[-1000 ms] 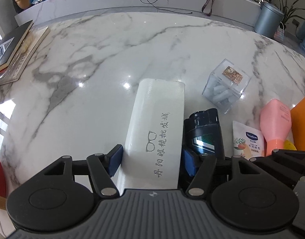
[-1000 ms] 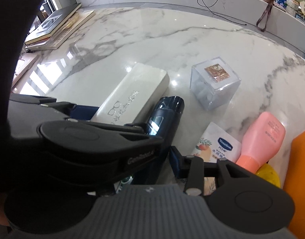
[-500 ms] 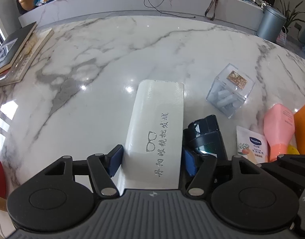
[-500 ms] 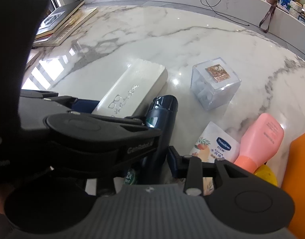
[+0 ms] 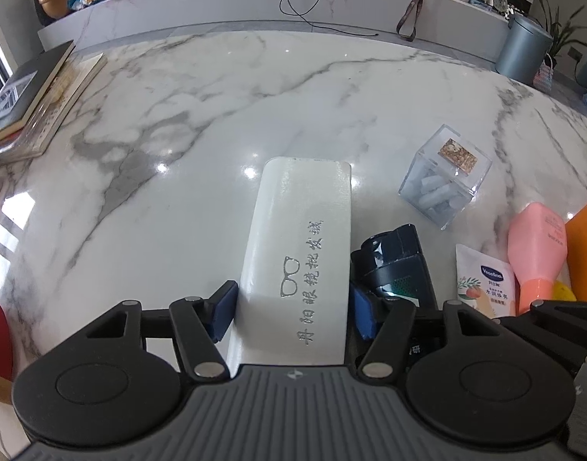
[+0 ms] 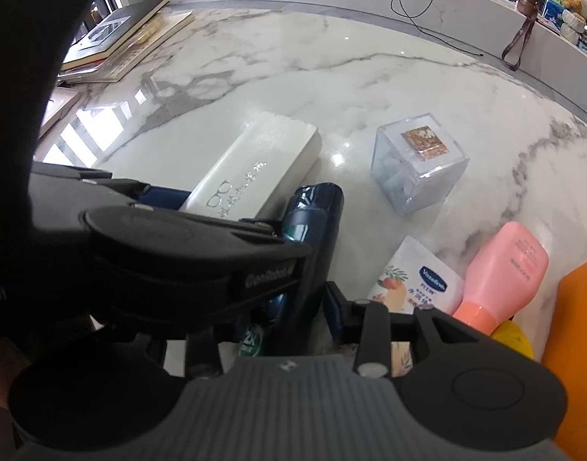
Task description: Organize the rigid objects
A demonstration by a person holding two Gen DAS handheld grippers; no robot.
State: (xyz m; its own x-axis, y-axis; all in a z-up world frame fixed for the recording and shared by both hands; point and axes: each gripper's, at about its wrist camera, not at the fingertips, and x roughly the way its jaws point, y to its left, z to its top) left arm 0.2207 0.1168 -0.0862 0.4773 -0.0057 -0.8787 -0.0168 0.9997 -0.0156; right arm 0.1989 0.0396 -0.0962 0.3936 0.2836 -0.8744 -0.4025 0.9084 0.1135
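the left gripper (image 5: 291,309) was closing around the near end of the white glasses case (image 5: 299,246), which lay flat on the marble table (image 5: 178,146); both blue pads looked pressed on its sides. just beside the case lay a dark blue bottle (image 6: 312,226). the right gripper (image 6: 293,307) was over the bottle, but i could not tell if it pinched it.
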